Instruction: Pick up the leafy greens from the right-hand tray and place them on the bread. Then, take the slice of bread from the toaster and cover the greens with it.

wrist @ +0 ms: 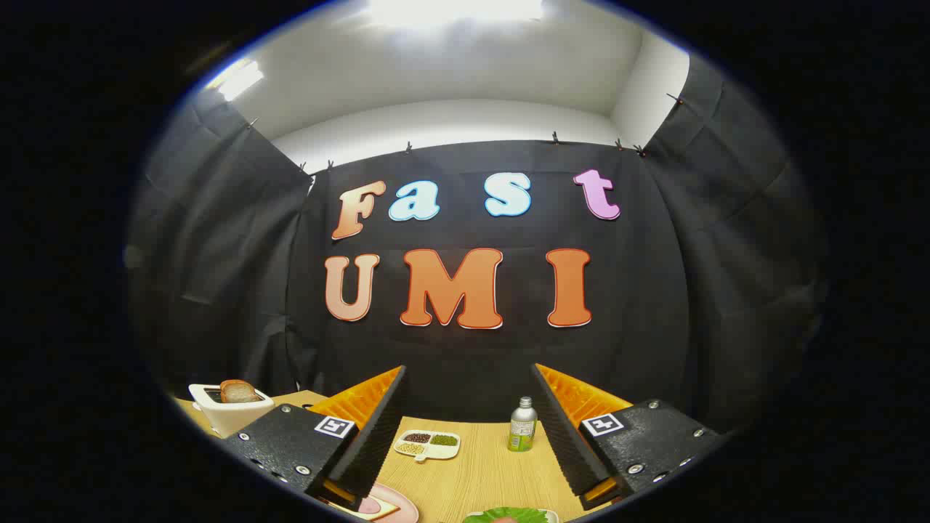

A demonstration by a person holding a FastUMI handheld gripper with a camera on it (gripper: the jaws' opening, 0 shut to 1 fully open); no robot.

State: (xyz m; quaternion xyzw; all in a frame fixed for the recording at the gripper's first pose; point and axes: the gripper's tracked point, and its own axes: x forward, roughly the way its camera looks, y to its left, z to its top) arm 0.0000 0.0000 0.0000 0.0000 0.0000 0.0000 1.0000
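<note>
now claw wide open above wood-grain table; frilly leafy greens below.

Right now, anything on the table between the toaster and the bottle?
Yes: in the gripper view a small divided dish of grains sits between the toaster and bottle, framed by the open claw fingers.

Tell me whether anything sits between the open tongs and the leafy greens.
Nothing visible does. The tongs are open, holding nothing, and the leafy greens lie just below the gap between the fingers on bare wooden table. The bottle and the divided dish stand farther back.
</note>
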